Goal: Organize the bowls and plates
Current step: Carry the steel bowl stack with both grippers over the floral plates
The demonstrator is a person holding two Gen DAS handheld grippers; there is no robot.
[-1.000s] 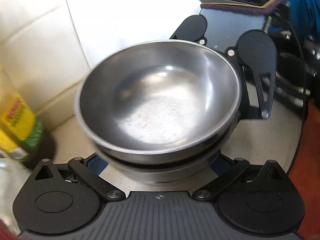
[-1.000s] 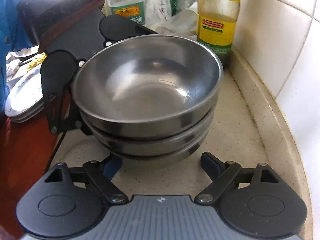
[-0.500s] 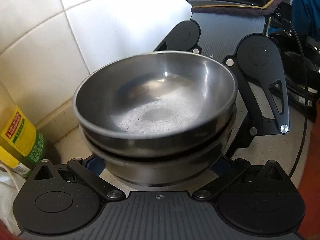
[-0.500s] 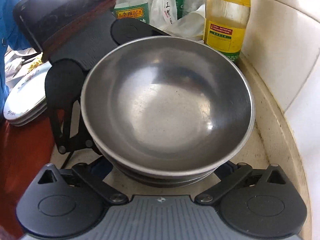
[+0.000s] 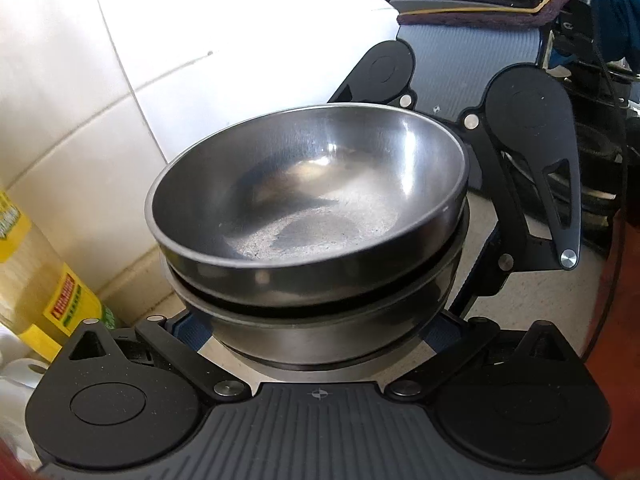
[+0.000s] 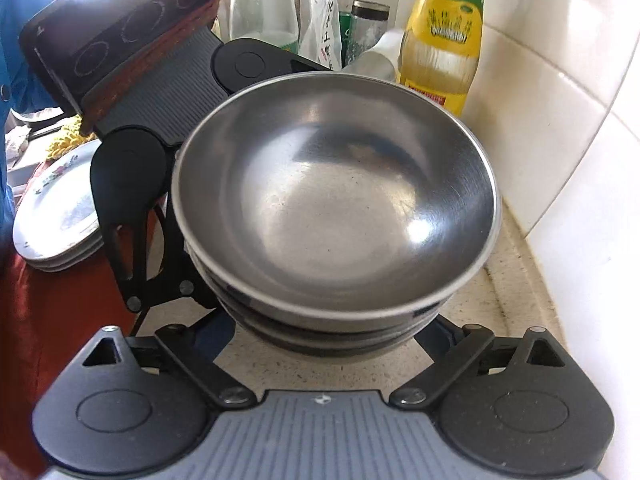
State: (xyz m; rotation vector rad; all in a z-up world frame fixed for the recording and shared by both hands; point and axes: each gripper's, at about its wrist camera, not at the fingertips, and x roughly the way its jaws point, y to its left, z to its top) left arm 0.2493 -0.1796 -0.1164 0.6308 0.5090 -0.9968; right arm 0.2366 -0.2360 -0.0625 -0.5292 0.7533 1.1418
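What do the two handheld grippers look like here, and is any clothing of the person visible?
Both grippers match: ribbed grey body with a small cross mark, round black side discs, black link arms with silver rivets, blue finger pads. A thin black cable trails by the right one. A blue sleeve shows.

Nested bowls (image 6: 336,216) on counter (image 6: 516,300) beside wall, bottle (image 6: 444,36) behind, plates (image 6: 56,216) (perhaps stacked) left.

Nested steel bowls (image 5: 312,216), upright on speckled counter (image 6: 516,292), floral plates (image 6: 56,220) beside
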